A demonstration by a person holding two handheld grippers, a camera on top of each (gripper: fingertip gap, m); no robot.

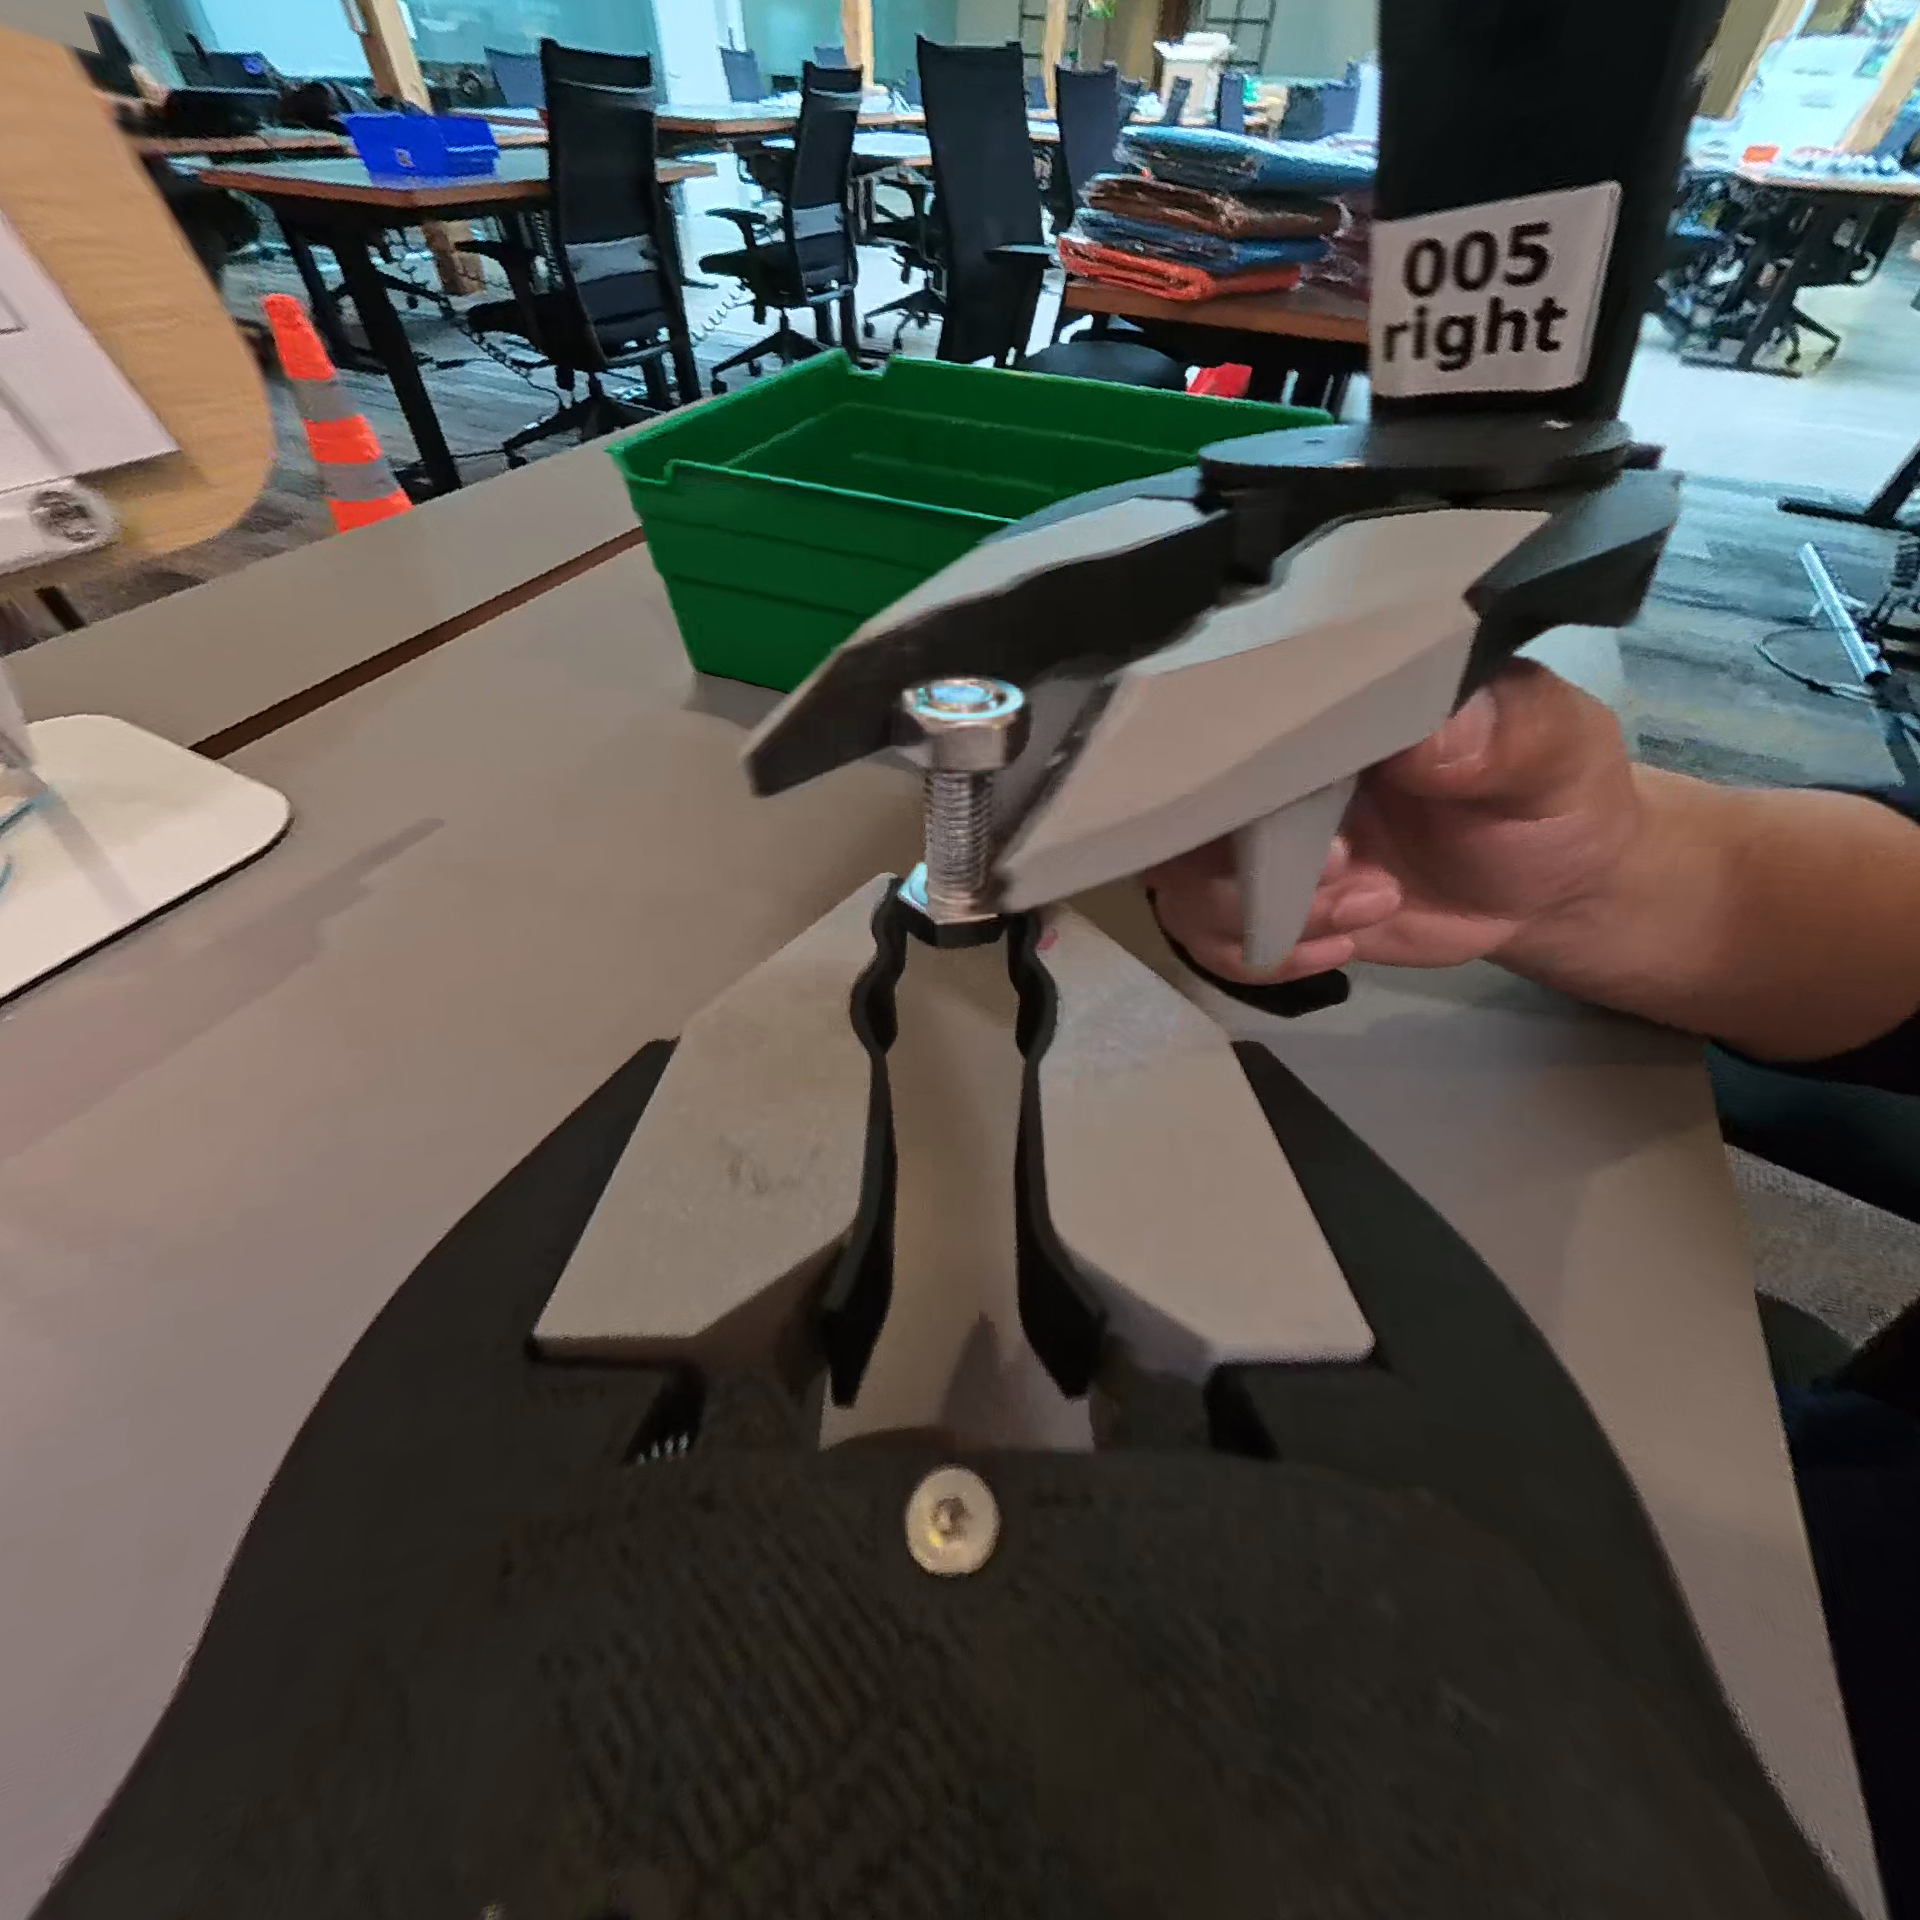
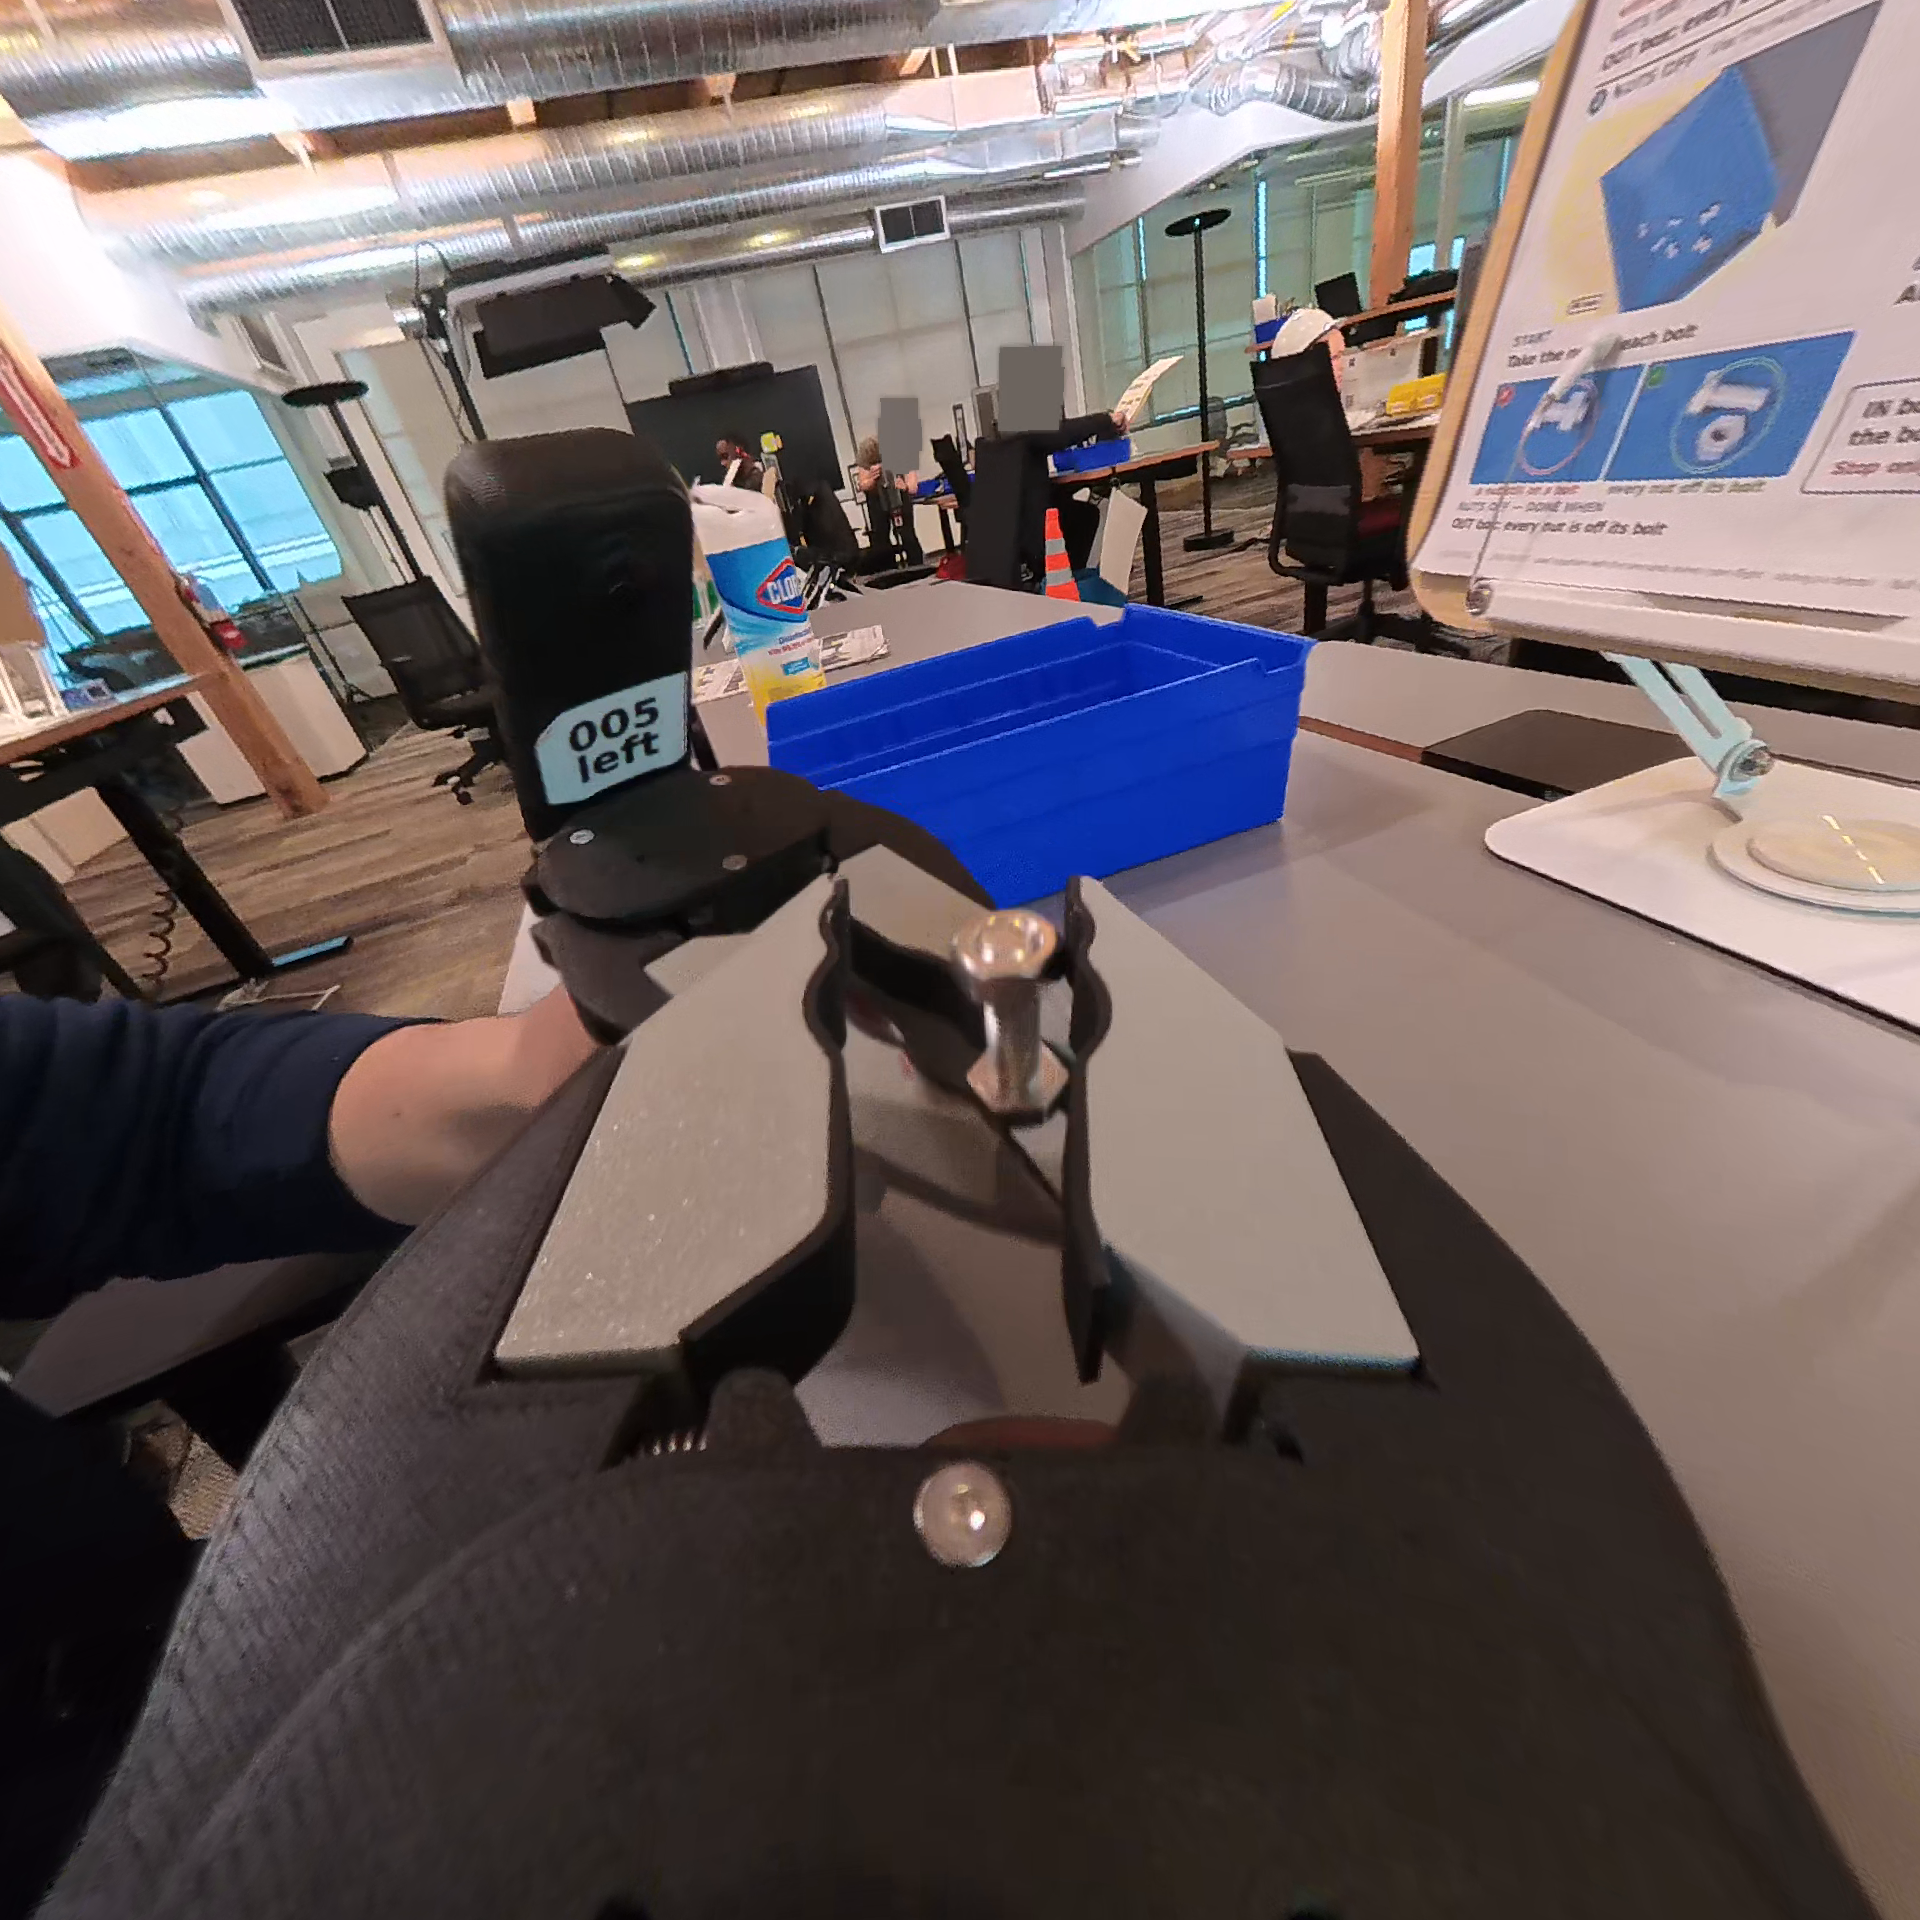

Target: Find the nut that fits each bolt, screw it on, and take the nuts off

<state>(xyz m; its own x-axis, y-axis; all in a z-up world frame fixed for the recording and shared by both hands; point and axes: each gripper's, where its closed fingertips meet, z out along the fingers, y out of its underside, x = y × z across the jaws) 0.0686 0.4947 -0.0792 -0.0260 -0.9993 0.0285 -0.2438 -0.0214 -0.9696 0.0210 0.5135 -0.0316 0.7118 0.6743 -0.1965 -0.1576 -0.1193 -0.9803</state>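
Centre frame, left wrist view: left gripper (image 1: 951, 930) clamped on a hex nut (image 1: 948, 914) at its fingertips, nut threaded on the lower end of the bolt (image 1: 961, 800). Bolt stands upright, head up, held above the grey bench (image 1: 468, 883). Right gripper (image 1: 940, 790) comes in from the upper right, fingers to either side of the bolt's head and shank. Whether it is actually pinching the bolt, cannot tell; the far finger looks to touch the head, the near one sits against the threads. A hand (image 1: 1455, 862) holds its handle at right. Green bin (image 1: 883, 520) sits behind on the bench, upper centre. Orange cone (image 1: 332, 416) on the floor, upper left.

Right wrist view: bolt (image 2: 1006, 997) upright between the right gripper (image 2: 956, 987) fingers, close to the right-hand finger, a clear gap to the left-hand one. Nut (image 2: 1013, 1086) at the bolt's lower end. Left gripper (image 2: 935, 1023) reaches in from the left, mostly hidden by the near finger. Blue bin (image 2: 1039, 758) on the bench behind, centre. Instruction sheet on a white stand (image 2: 1704, 821) at right. Wipes canister (image 2: 758, 603) left of the blue bin.
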